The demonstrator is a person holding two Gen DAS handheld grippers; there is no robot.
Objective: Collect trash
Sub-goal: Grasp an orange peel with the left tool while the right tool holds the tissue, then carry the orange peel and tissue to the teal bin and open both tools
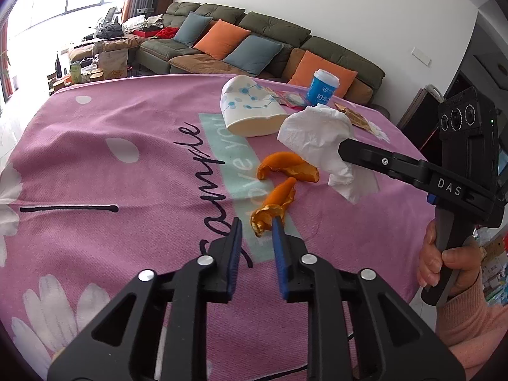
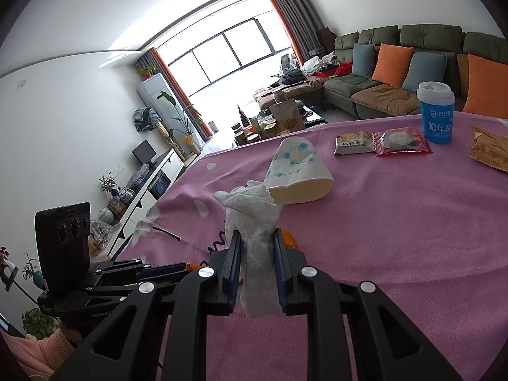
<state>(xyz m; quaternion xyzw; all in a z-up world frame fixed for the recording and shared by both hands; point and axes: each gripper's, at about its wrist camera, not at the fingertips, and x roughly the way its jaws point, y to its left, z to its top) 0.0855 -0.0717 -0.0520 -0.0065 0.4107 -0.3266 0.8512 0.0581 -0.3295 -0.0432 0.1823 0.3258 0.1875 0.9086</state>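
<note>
A curled orange peel [image 1: 270, 212] lies on the pink cloth [image 1: 127, 190], its near end between the tips of my left gripper [image 1: 256, 225]. It is against the right pad; a gap shows on the left side, so the jaws stand open. A second, larger orange peel [image 1: 287, 166] lies just beyond. My right gripper [image 2: 256, 238] is shut on a crumpled white tissue [image 2: 254, 222], held just above the cloth. The left wrist view shows the right gripper [image 1: 344, 149] coming in from the right with the tissue [image 1: 317, 133] hanging from it.
A crushed paper cup [image 2: 298, 171] lies on its side behind the tissue. A blue cup with a white lid [image 2: 436, 114] stands at the far right, with snack packets [image 2: 401, 141] beside it. A sofa [image 1: 254, 38] runs behind the table.
</note>
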